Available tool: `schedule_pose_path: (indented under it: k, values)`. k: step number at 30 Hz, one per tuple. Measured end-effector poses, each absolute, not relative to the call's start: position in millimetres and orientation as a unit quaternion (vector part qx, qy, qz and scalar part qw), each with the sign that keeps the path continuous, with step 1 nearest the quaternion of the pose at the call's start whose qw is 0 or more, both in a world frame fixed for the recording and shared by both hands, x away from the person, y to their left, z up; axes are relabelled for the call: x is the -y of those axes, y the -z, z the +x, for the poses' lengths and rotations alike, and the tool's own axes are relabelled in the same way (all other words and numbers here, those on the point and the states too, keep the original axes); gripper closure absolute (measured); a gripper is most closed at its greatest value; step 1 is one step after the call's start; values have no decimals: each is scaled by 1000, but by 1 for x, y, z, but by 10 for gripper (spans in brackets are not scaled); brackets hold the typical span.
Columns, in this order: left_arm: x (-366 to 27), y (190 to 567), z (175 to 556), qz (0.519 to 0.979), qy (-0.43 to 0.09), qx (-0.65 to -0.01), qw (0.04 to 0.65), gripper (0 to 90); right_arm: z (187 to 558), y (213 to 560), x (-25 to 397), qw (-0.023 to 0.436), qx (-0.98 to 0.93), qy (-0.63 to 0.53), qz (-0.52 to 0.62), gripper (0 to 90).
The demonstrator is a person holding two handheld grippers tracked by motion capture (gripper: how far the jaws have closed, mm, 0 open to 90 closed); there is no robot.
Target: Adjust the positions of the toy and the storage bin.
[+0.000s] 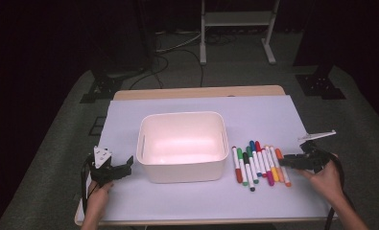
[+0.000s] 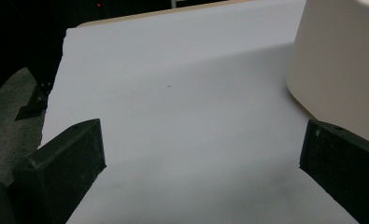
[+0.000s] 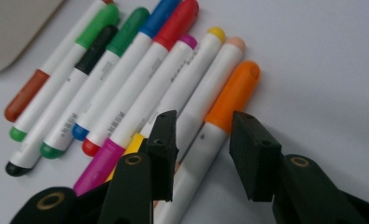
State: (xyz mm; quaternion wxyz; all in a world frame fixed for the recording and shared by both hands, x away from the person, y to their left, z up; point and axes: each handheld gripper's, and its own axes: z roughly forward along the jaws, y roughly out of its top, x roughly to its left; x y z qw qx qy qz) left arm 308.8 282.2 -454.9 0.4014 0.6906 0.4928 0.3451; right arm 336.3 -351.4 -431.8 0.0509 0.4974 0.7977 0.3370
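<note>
Dark room, white-covered counter (image 1: 187, 201), white bin (image 1: 182, 146) at centre, markers (image 1: 260, 167) just right of it, print unreadable, right claw (image 3: 201, 140) apart astride orange marker (image 3: 229, 100), left claw (image 1: 122, 168) apart left of bin.

In the high view the light falls from above onto the counter (image 1: 273, 120), which glows pale while the room around it sinks to near black. The inside of the bin (image 1: 182, 143) is washed out to a pinkish white, close to glare. The picture is soft and a little grainy.

In the left gripper view a broad, soft shadow runs across the sheet beside the bin (image 2: 341, 65); the near jaws are blurred.

The right gripper view is evenly lit and the pens (image 3: 140, 88) look sharp, though the jaws seem slightly out of focus.
</note>
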Motion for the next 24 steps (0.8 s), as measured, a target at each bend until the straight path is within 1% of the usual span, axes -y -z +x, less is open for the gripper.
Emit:
schedule_pose_path:
  k: [6, 7, 9, 10, 12, 17, 21, 24]
  values:
    - [-282, 455, 309, 690, -345, -493, 403, 0, 333, 440, 352, 71, -798, -310, 512, 634]
    - [-282, 455, 309, 690, -345, -492, 403, 0, 330, 440, 355, 74, -793, -311, 518, 649]
    - [-282, 455, 309, 690, -345, -493, 403, 0, 326, 440, 359, 95, -792, -300, 523, 688]
    - [-282, 455, 309, 690, -345, -493, 403, 0, 326, 440, 359, 95, -792, -300, 523, 688]
    - [-282, 455, 309, 690, -345, -492, 403, 0, 321, 440, 363, 100, -789, -298, 528, 747]
    - [-282, 455, 309, 690, -346, -492, 402, 0, 317, 441, 374, 90, -778, -307, 541, 757]
    - [-282, 455, 309, 690, -346, -492, 402, 0, 315, 439, 376, 94, -776, -305, 544, 759]
    - [-282, 455, 309, 690, -345, -493, 401, 0, 311, 428, 379, 82, -768, -333, 540, 760]
